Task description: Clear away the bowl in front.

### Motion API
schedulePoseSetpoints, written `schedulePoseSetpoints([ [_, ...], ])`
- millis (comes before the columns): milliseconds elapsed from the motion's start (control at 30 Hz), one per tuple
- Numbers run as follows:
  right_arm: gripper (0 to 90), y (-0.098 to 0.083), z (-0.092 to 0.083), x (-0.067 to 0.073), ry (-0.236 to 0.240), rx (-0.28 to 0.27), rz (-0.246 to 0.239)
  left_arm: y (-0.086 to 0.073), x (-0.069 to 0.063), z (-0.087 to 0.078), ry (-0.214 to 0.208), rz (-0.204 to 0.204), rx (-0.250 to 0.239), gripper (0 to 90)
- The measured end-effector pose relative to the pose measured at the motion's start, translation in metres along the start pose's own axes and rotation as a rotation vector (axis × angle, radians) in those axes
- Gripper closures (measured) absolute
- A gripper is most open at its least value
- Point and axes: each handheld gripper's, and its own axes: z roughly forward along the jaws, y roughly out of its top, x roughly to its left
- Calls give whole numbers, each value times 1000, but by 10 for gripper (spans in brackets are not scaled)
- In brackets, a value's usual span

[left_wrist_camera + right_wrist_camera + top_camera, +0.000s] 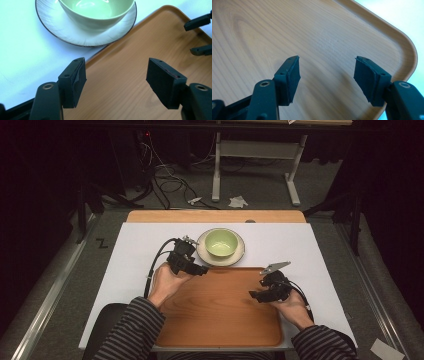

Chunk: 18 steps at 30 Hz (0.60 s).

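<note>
Green bowl (pixel 220 242) is sitting upright on a white plate (pixel 204 254), far of centre on the white table cover (pixel 135 245), the plate's near rim just beside the far edge of the wooden tray (pixel 220 315). Left gripper (pixel 199 269) is hovering at the tray's far left corner, near the plate, jaws standing apart, holding nothing. Right gripper (pixel 255 295) is hanging over the tray's right side, jaws likewise spread, well apart from the bowl.
</note>
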Motion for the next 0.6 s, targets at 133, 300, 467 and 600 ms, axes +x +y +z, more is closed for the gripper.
schedulePoseSetpoints([
  [133, 387, 0, 0, 0, 1, 2, -3, 6, 1, 0, -2, -8, -10, 323],
  [300, 387, 0, 0, 0, 2, 2, -3, 14, 4, 2, -27, -14, -12, 327],
  [467, 387, 0, 0, 1, 2, 1, -6, 20, 6, 4, -30, -20, -15, 325],
  [600, 387, 0, 0, 0, 2, 0, -8, 27, 9, 7, -22, -22, -7, 317],
])
